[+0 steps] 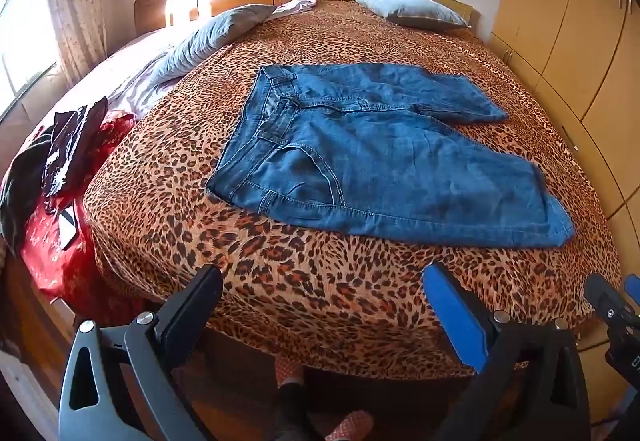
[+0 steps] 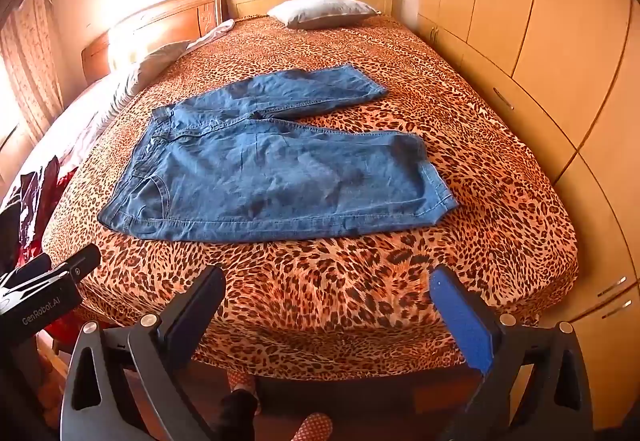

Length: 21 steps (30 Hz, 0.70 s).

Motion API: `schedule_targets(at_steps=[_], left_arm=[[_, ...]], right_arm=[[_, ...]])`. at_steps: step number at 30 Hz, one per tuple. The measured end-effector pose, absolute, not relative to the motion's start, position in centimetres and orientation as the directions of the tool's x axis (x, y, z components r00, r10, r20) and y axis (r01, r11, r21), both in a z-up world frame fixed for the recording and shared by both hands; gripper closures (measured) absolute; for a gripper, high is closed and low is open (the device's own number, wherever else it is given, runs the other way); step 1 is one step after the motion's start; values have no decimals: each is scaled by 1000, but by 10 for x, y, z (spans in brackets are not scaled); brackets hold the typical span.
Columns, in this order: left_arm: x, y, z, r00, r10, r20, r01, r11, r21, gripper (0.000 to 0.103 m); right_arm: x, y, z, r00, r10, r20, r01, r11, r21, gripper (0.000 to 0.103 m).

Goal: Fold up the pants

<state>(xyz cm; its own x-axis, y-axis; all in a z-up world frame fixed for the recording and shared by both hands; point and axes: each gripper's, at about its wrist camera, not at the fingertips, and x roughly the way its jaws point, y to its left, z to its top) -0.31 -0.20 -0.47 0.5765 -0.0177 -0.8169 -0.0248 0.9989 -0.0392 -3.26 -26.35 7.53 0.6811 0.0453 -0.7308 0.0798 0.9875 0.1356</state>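
Hovered with left gripper [image 1: 322, 295] and right gripper [image 2: 328, 299] spread empty; best pinched denim shorts [image 2: 272, 165] at far-leg edge.

Each gripper, left gripper [image 1: 322, 273] and right gripper [image 2: 326, 275], has dark grey arms with cut-outs, silver screws, one black pad, one blue pad; below the bed's [image 2: 320, 341] near edge, red polka-dot slippers [image 2: 316, 426] and dark trouser legs

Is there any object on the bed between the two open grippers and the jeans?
Nothing visible: only bare leopard bedspread lies between the left gripper, the right gripper and the jeans.
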Motion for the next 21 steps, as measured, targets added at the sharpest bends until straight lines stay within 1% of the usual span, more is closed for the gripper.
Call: schedule_targets(at_steps=[21], left_arm=[[-3, -2, -9, 565, -3, -825, -36, 999, -27, 1]], right_arm=[[-31, -265, 76, 692, 43, -721, 88, 986, 143, 1]])
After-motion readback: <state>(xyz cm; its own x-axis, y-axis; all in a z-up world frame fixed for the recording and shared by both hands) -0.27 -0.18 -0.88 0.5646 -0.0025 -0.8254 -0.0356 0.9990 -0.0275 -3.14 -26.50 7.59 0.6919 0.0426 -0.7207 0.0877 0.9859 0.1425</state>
